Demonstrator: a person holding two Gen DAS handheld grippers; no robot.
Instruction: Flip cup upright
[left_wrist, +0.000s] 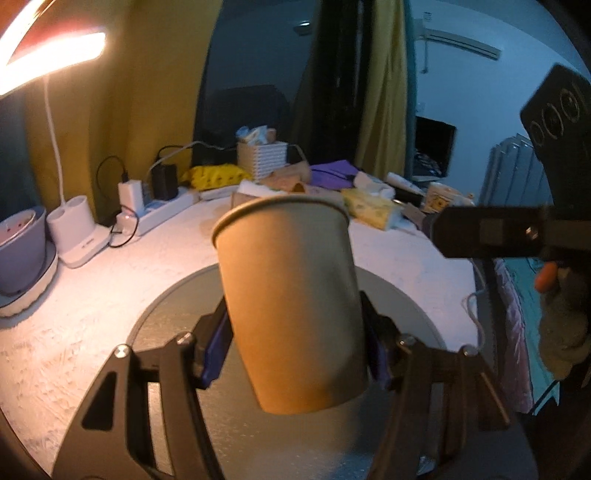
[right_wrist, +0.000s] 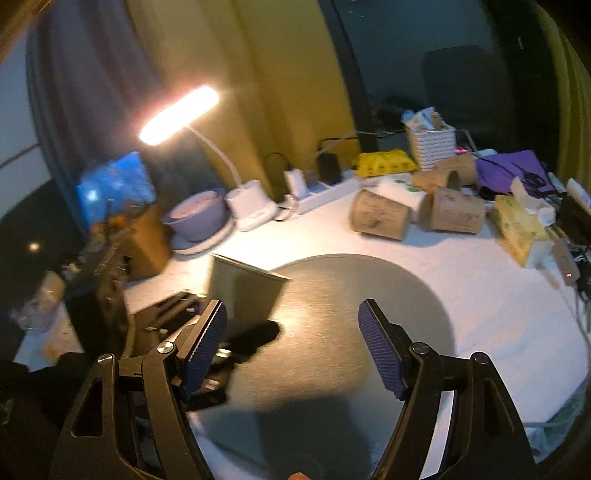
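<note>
Left tool (left_wrist: 295, 347) pinches 1 cup (left_wrist: 291, 295), rim up; right tool (right_wrist: 291, 350) spread; 3 cups (right_wrist: 380, 216) lie behind.

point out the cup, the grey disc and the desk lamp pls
cup (left_wrist: 291, 306), left wrist view, on its side wall
grey disc (right_wrist: 369, 295), right wrist view, on its bare top
desk lamp (right_wrist: 179, 114), right wrist view, on its lit bar

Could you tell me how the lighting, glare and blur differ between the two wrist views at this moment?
Left wrist view: the lit white desk lamp blows out the top-left corner; the brown paper cup held in the left gripper is fairly sharp, with warm light on its left side. Right wrist view: motion blur smears most of the frame; the open right gripper casts a dark shadow on the round grey metal disc.
</note>
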